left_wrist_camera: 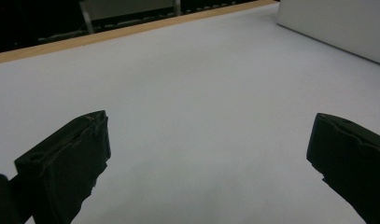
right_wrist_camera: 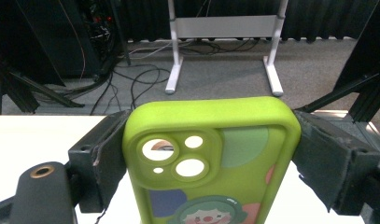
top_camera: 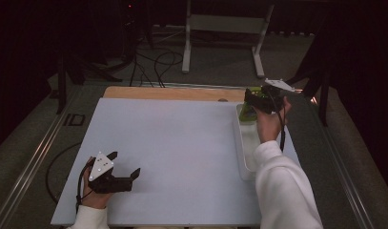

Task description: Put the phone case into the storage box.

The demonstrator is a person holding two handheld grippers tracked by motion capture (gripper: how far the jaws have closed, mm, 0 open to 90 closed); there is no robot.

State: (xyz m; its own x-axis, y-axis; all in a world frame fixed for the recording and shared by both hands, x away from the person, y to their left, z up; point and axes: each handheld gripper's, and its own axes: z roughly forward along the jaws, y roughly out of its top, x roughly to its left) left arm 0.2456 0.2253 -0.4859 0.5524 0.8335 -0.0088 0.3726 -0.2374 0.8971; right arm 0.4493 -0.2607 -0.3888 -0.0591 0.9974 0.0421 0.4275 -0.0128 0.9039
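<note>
Dark curtains and a grey carpeted floor with loose cables and a white stand (top_camera: 225,28) lay beyond the far side of the table (top_camera: 172,143), whose white top ended in a wooden strip (top_camera: 168,93) along its far edge. Most of that white surface was bare, giving wide room across the middle and left. A long white tray (top_camera: 241,152) ran along the right edge. Over the tray's far end, the right gripper (top_camera: 252,98) was held up above the table by a hand in a white sleeve, its jaws pressing the two long sides of a green phone case (right_wrist_camera: 211,158). The case stood between the pads with its camera cutouts toward the lens and a cartoon clown print lower down. Near the front left corner, well apart from the tray, the left gripper (top_camera: 125,164) rested low over the white top, its jaws spread wide with nothing between them.
</note>
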